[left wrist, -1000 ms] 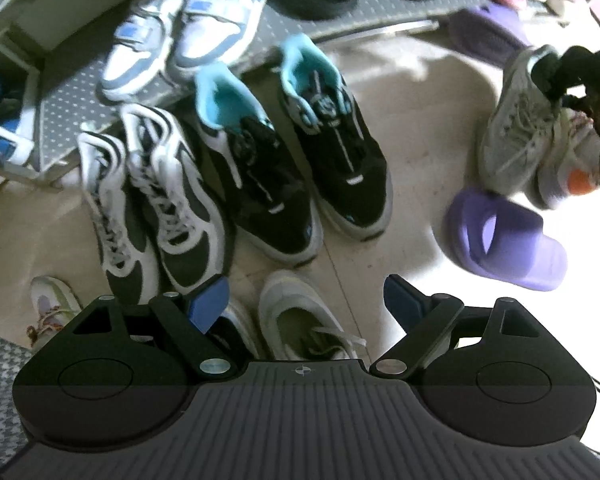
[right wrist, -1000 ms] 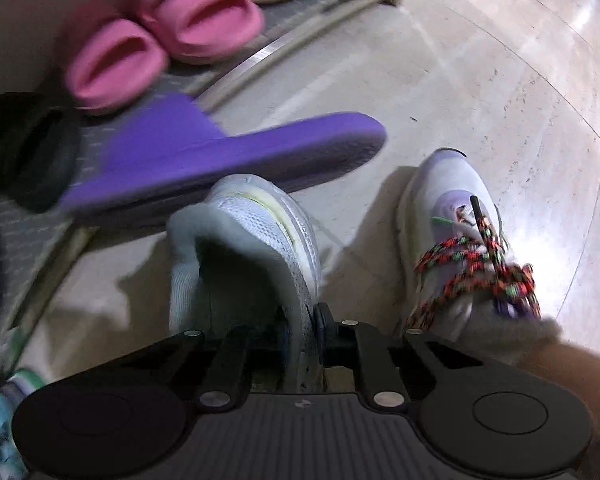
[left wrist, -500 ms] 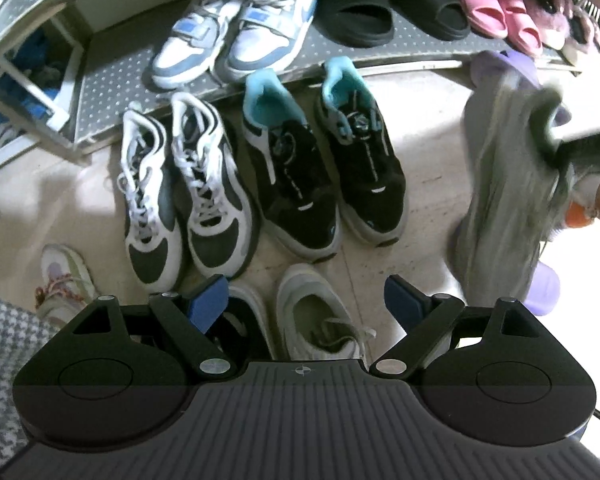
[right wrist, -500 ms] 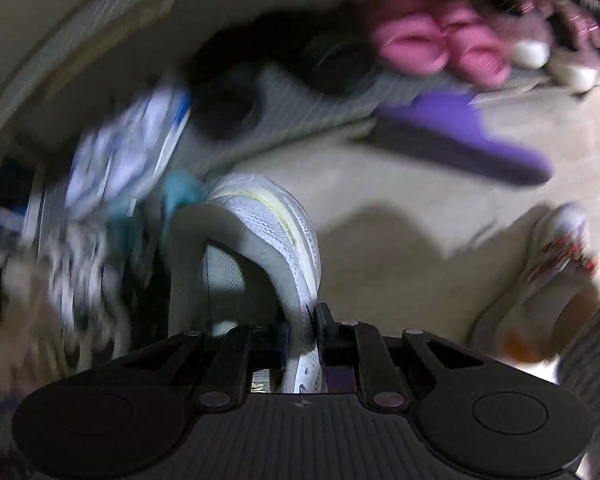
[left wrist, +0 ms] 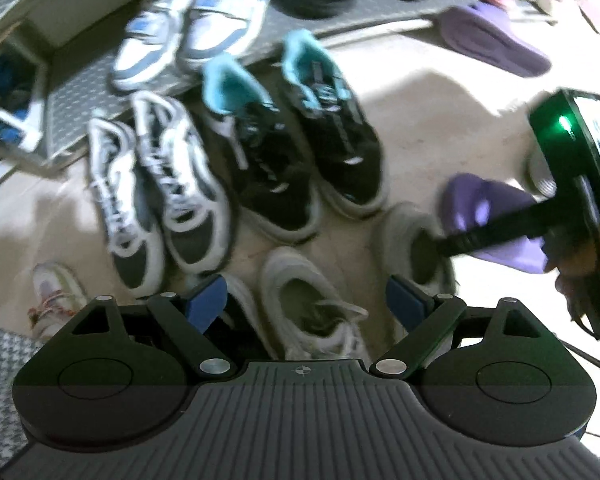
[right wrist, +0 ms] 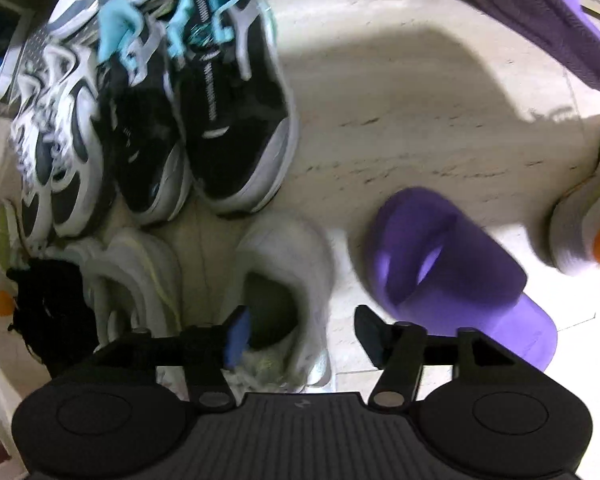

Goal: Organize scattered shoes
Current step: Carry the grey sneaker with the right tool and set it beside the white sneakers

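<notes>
Right tool [right wrist: 300, 336] jaws are opening over the grey shoe [right wrist: 284, 280]; its collar sits between them, apparently unpinched. Left tool [left wrist: 304, 300] stands wide, empty. Risk: a finger snags the collar on withdrawal and tips the shoe against its mate [right wrist: 140, 276]. The purple slide [right wrist: 452, 268] lies just beside on the floor [right wrist: 420, 120], crowding the right.

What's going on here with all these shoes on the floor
A person is lining up scattered shoes on the floor by a low rack. The right gripper is opening its fingers over a pale grey sneaker, just set beside its mate in front of the black and teal pair. The left gripper hangs open, holding nothing. Two purple slides lie apart, unsorted.
</notes>
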Tool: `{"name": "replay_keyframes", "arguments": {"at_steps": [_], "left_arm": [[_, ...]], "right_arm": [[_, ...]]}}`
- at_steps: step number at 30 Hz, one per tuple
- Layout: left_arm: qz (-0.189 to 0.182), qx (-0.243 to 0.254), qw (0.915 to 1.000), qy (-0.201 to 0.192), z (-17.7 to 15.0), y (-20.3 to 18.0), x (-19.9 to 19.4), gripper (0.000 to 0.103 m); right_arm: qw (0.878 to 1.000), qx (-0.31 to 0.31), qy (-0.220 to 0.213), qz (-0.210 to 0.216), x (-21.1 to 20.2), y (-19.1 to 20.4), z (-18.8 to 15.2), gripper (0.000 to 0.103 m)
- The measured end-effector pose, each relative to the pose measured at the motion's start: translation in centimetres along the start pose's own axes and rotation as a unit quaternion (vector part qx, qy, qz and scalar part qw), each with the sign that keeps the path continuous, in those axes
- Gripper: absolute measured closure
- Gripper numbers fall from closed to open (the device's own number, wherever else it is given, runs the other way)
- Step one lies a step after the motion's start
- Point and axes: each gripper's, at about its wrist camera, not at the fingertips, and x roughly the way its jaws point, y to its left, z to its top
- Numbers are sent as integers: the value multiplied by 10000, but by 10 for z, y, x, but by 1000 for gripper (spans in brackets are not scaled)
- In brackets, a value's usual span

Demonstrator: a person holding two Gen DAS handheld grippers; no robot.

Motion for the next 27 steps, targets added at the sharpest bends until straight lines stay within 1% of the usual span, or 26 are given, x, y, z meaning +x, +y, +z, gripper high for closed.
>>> {"name": "replay_keyframes", "arguments": {"at_steps": [4,5,6,7,8,9,11,12,14,17,19,22,23,26,27], "left_arm": [[31,57,9999,122,-1,-3,7,13],[1,73,9999,150,-1,-4,9,13],[-31,104,9998,172,-2,-5,10,13],[-48,126,9997,184,-2,-5,11,13],[-115,211,9995,225,-3,-8,13,13],[-180,282,9991,267,-4,-11,15,13],[-287,275,9986,344,-4,-12,18,13],[-280,244,9987,358,-4,-11,19,13],[-231,195,9988,378,-4,-9,21,13],[-60,66,9989,468,-4,-2,28,13],[-59,3,9987,508,-4,2,29,13],[-58,-39,9986,524,-3,5,31,13],[-53,-26,9987,514,-2,5,31,13],[-56,-17,9988,490,-2,4,29,13],[-60,-15,9988,483,-2,4,28,13]], "right_arm": [[9992,167,295,216,18,-11,-10,47],[9991,183,296,247,22,-11,-10,47],[9990,196,290,279,27,-9,-12,50],[9991,180,285,247,30,-7,-12,52],[9992,162,281,211,33,-5,-12,56],[9994,106,311,116,37,-3,-12,58],[9992,25,397,-53,46,0,-13,58],[9989,7,452,-122,51,0,-13,58],[9980,243,576,-84,61,-3,-14,53],[9953,625,732,70,71,-8,-14,53],[9930,828,818,182,76,-9,-14,65],[9960,419,772,188,76,10,-13,65],[9960,368,783,213,76,14,-13,65],[9936,446,859,581,78,26,-16,68],[9931,458,863,645,78,29,-17,68]]}}
